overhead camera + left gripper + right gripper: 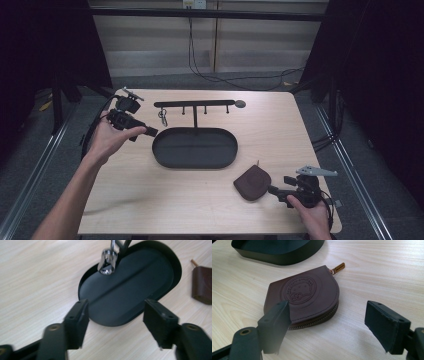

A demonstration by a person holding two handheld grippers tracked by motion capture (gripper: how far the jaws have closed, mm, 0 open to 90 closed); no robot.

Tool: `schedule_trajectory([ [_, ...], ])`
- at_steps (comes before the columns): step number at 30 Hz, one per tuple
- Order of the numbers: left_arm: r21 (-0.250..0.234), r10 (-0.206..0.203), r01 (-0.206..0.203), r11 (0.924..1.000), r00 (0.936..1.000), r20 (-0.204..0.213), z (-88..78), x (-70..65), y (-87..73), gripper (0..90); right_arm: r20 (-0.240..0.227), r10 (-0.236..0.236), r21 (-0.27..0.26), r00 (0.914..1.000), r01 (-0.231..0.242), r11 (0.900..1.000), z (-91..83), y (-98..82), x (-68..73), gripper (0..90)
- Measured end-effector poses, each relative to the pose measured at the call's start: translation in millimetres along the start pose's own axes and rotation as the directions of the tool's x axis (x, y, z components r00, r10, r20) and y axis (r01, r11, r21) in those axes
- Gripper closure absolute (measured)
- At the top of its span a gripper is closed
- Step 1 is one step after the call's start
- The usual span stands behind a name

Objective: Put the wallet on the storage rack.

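1. Pale wood tabletop (150, 195) with dark curtains on both sides and a cable trailing down the back wall; most of the board is bare.
2. Right gripper (276, 190) sits low near the front edge, its jaws spread wide and holding nothing. The brown zip coin pouch (304, 296) lies flat just ahead of them, nearer the left-hand jaw in the right gripper view, with its brass zip pull pointing away.
3. Left gripper (150, 131) hovers with jaws also wide apart and empty, just off the end of the black oval tray (130, 290). A shiny metal key clasp (107, 261) hangs beyond the jaws from the black hook rail (195, 104).
4. I judge this to be the approach to picking up the pouch, not yet the grasp.
5. Next, the right jaws need to slide forward, straddle the pouch's curved zip edge and close across its thin sides.
6. Room looks generous: bare wood beyond the right jaw, the tray well ahead, though the table's front edge lies close behind the right hand.
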State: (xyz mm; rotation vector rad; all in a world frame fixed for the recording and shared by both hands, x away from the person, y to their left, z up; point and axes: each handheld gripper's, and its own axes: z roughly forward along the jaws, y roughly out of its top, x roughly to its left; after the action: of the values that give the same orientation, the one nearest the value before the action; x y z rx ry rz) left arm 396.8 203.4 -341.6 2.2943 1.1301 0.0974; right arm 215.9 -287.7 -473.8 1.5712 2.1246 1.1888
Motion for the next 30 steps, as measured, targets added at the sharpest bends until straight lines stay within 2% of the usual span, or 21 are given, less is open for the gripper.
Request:
schedule_trajectory([
  [4, -0.009, -0.002, 0.002, 1.0, 1.0, 0.006, 0.5, 2.5, -12.0, 27.8, 0.003, 0.0, -0.002, 1.0, 0.0, 1.0, -0.1, 0.0, 0.1, 20.9],
  [6, -0.045, -0.02, 0.02, 0.9988, 0.9997, 0.011, -0.7, 2.5, -17.6, 25.2, 0.005, 0.003, -0.001, 1.0, -0.003, 1.0, -0.2, 0.2, 0.0, 20.9],
  [10, -0.065, -0.001, 0.002, 0.9979, 0.9997, 0.026, -0.1, -0.9, -29.4, 24.7, 0.006, 0.005, 0.0, 1.0, -0.005, 1.0, 0.8, 0.7, -0.3, 20.8],
  [13, -0.097, 0.0, 0.0, 0.9953, 1.0, 0.005, 0.9, -4.4, -39.8, 23.5, 0.009, 0.002, 0.0, 1.0, -0.002, 1.0, 0.9, 0.7, 0.4, 20.9],
  [15, -0.121, -0.011, 0.014, 0.9925, 0.9996, 0.025, 1.6, -4.9, -46.6, 22.0, 0.011, 0.004, -0.004, 0.9999, -0.004, 1.0, 0.3, 0.5, 0.3, 20.8],
  [18, -0.147, -0.005, 0.011, 0.9891, 0.9991, 0.042, 2.5, -6.5, -56.2, 16.1, 0.01, 0.004, -0.001, 0.9999, -0.004, 1.0, 0.5, 0.9, 0.7, 20.8],
  [20, -0.16, 0.013, -0.004, 0.9871, 0.9982, 0.058, 2.2, -6.5, -62.2, 18.0, 0.01, -0.006, 0.002, 0.9999, 0.006, 1.0, 0.5, 0.5, 1.2, 20.8],
  [22, -0.155, 0.006, 0.005, 0.9879, 0.9974, 0.072, 2.9, -7.4, -67.7, 17.2, 0.009, -0.001, -0.003, 1.0, 0.001, 1.0, -0.3, 0.4, 0.8, 20.9],
  [23, -0.153, 0.008, 0.003, 0.9883, 0.9976, 0.068, 3.4, -8.2, -70.5, 17.5, 0.009, -0.001, -0.001, 1.0, 0.001, 1.0, -0.2, 0.3, 0.7, 20.9],
  [24, -0.156, 0.008, -0.001, 0.9877, 0.9989, 0.045, 4.0, -10.2, -73.7, 18.2, 0.011, -0.001, 0.0, 0.9999, 0.001, 1.0, -0.1, 0.2, 0.8, 20.8],
  [25, -0.155, 0.024, -0.017, 0.9877, 0.999, 0.038, 4.6, -11.8, -79.3, 18.7, 0.011, -0.001, -0.002, 0.9999, 0.001, 1.0, -0.3, 0.3, 0.8, 20.8],
  [28, -0.165, 0.034, -0.03, 0.9858, 0.9991, 0.024, 5.1, -13.6, -86.7, 18.6, 0.014, 0.001, 0.001, 0.9999, -0.001, 1.0, 0.0, 0.4, 1.0, 20.6],
  [29, -0.172, 0.037, -0.032, 0.9846, 0.999, 0.026, 4.9, -14.1, -90.2, 18.6, 0.013, -0.001, -0.001, 0.9999, 0.001, 1.0, 0.0, 0.5, 0.8, 20.6],
  [30, -0.202, 0.037, -0.035, 0.9787, 0.9993, 0.006, 3.4, -15.8, -97.8, 18.7, 0.014, 0.0, -0.002, 0.9999, 0.0, 1.0, -0.1, 0.4, 0.8, 20.6],
])
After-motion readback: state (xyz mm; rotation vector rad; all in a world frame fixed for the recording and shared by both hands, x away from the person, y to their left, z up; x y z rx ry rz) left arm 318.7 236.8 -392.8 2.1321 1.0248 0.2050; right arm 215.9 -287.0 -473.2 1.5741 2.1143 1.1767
